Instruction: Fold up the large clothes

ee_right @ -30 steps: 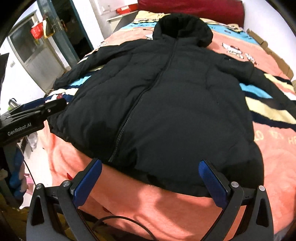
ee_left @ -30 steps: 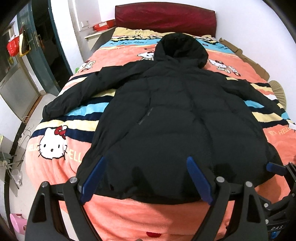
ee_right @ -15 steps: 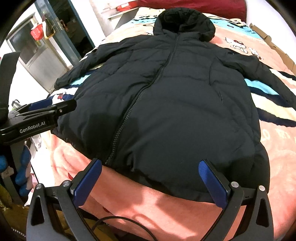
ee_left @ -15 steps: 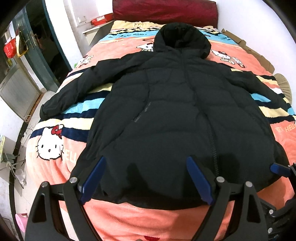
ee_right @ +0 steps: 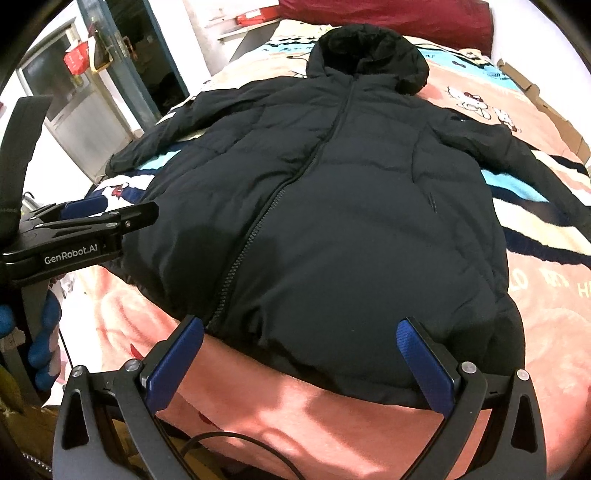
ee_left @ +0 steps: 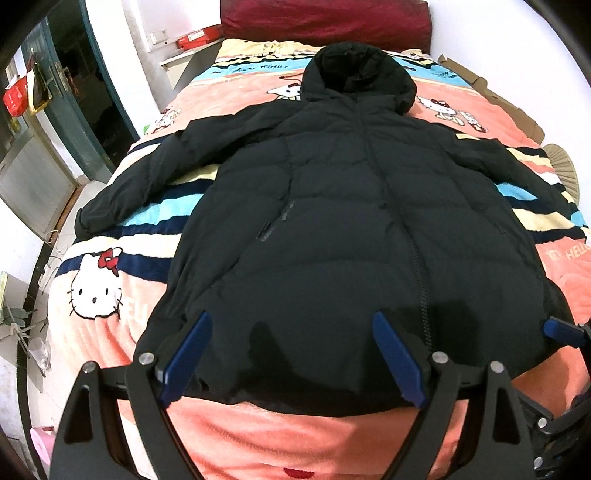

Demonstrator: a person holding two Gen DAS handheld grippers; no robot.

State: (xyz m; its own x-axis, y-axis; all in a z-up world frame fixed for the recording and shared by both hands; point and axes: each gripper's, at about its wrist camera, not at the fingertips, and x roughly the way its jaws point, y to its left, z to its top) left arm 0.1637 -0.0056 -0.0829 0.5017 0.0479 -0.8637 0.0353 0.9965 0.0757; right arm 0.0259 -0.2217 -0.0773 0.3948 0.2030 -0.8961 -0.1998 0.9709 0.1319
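Observation:
A large black hooded puffer jacket (ee_left: 351, 229) lies front up and zipped on the bed, hood at the far end, both sleeves spread out to the sides. It also shows in the right wrist view (ee_right: 332, 206). My left gripper (ee_left: 291, 328) is open, its blue pads over the jacket's hem on the left half. My right gripper (ee_right: 299, 339) is open over the hem on the right half. Neither holds anything. The left gripper's side shows in the right wrist view (ee_right: 85, 229).
The bed carries a pink Hello Kitty blanket (ee_left: 96, 288) with coloured stripes. A dark red headboard (ee_left: 325, 18) stands at the far end. A doorway (ee_left: 85, 110) and bare floor lie to the left. Cardboard (ee_left: 517, 114) lines the right wall.
Both grippers have moved forward and lower toward the jacket's hem, so the jacket looks larger. The jaws stay open. The jacket has not moved.

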